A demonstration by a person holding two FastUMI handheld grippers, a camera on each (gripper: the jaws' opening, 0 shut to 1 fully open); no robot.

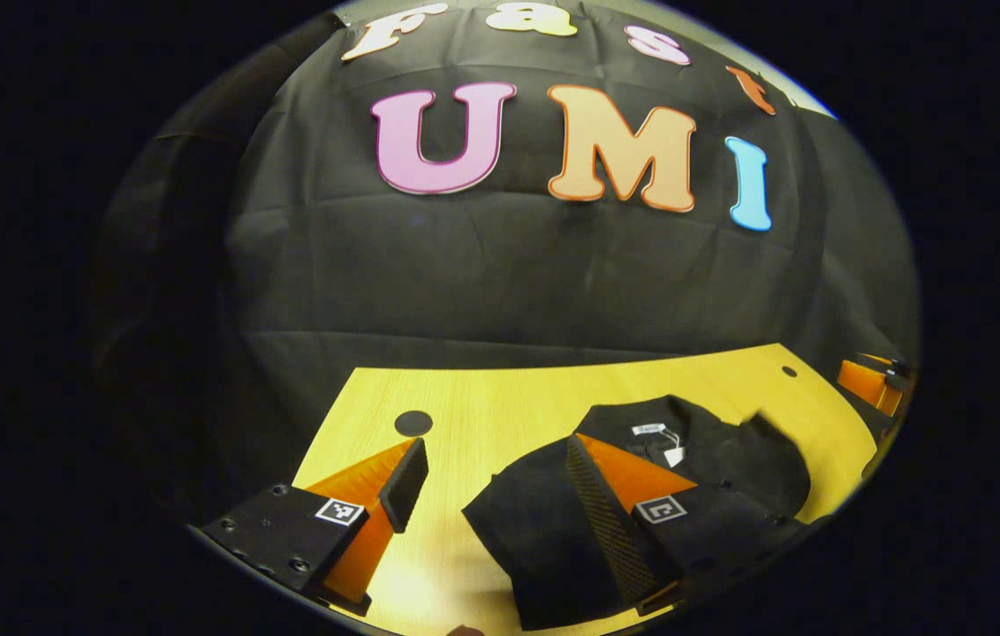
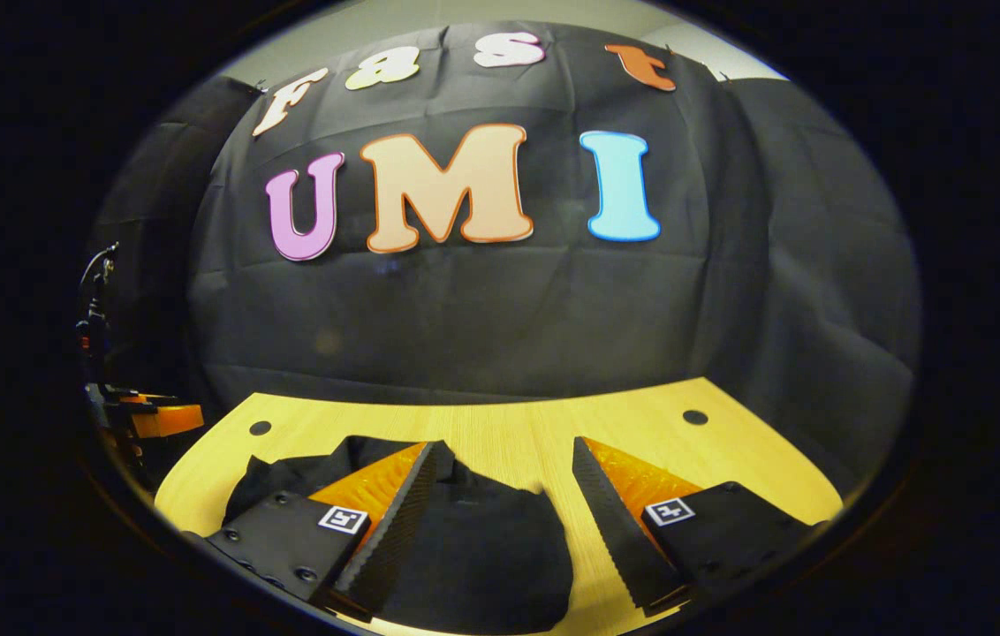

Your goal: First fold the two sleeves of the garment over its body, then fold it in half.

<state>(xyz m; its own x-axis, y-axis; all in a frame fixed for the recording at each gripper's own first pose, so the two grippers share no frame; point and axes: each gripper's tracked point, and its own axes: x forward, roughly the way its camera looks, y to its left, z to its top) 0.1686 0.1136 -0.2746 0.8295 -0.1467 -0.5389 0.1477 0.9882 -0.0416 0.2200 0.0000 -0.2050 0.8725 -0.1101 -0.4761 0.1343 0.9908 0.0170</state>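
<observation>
Black cloth backs the booth, with a yellow wooden table (image 1: 500,415) in front of it.

Left gripper view: the black garment (image 1: 544,530) lies on the table's right half, collar and white tag (image 1: 652,430) toward the wall. It reads as compact, not spread, so the sleeves look already folded in, though black on black hides the edges; the half fold looks still to do. Left gripper (image 1: 493,481) jaws stand wide with nothing between them. One finger is over bare wood and the other over the garment's near left part; contact can't be judged. Another gripper (image 1: 873,384) sits at the far right edge of the table, well apart from the shirt.

Right gripper view: same table (image 2: 730,459), with the garment (image 2: 482,548) lying low and left. Right gripper (image 2: 504,495) jaws are wide too, holding nothing. Its left finger is over the cloth and its right one over bare wood beside the shirt's edge. The other gripper (image 2: 155,420) shows at the far left.

Risks, as I judge them:
- Pinching only the top layer, so a tucked sleeve slides back out on the lift.
- Uneven grab points left vs right, giving a skewed fold.
- Closing over wood beside the hem and missing the cloth.
- Dragging instead of lifting, which bunches the body.
- Poor contrast makes hem location a guess.
</observation>
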